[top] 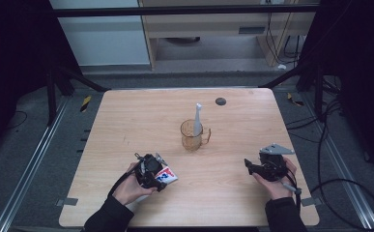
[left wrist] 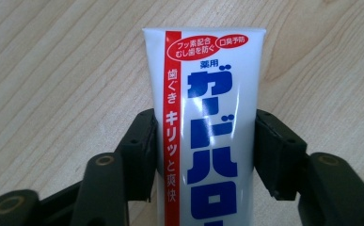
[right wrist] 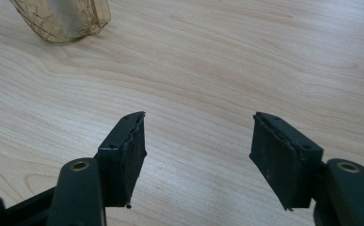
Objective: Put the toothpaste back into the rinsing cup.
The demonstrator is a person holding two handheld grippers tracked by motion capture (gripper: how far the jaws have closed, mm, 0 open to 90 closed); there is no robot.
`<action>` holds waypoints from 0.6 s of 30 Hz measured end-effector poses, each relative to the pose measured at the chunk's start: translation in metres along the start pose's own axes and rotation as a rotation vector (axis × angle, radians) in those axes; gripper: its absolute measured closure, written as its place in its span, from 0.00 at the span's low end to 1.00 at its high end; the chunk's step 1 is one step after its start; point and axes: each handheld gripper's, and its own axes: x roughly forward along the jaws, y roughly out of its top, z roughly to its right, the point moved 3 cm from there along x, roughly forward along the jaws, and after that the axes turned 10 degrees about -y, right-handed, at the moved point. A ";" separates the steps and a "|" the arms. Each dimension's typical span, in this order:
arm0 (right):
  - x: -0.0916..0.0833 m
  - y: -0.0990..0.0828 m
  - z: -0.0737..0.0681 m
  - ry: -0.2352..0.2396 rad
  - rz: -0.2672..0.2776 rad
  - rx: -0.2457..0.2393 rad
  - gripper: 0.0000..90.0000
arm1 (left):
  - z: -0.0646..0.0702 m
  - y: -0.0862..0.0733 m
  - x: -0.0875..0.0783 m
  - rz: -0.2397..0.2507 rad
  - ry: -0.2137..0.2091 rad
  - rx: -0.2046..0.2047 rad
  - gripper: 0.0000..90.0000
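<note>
A white toothpaste tube with a red stripe and blue lettering lies on the wooden table near its front left. My left gripper has a black pad against each side of the tube, so it is shut on it; in the high view the tube sticks out of the left gripper toward the right. My right gripper stands open over bare wood with nothing between its jaws; in the high view the right gripper is at the front right, pointing left.
An amber see-through cup with a handle stands mid-table and holds an upright white toothbrush; the cup's base shows at the top left of the right gripper view. A small black disc lies near the far edge.
</note>
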 end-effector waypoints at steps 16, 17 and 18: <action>-0.011 0.000 0.025 -0.022 0.030 0.057 0.39 | -0.003 -0.003 -0.028 0.162 -0.001 -0.052 0.75; -0.011 0.000 0.025 -0.019 0.030 0.063 0.39 | -0.004 -0.003 -0.032 0.195 0.004 -0.054 0.75; -0.011 0.000 0.025 -0.018 0.033 0.066 0.39 | -0.005 -0.003 -0.037 0.223 0.012 -0.055 0.75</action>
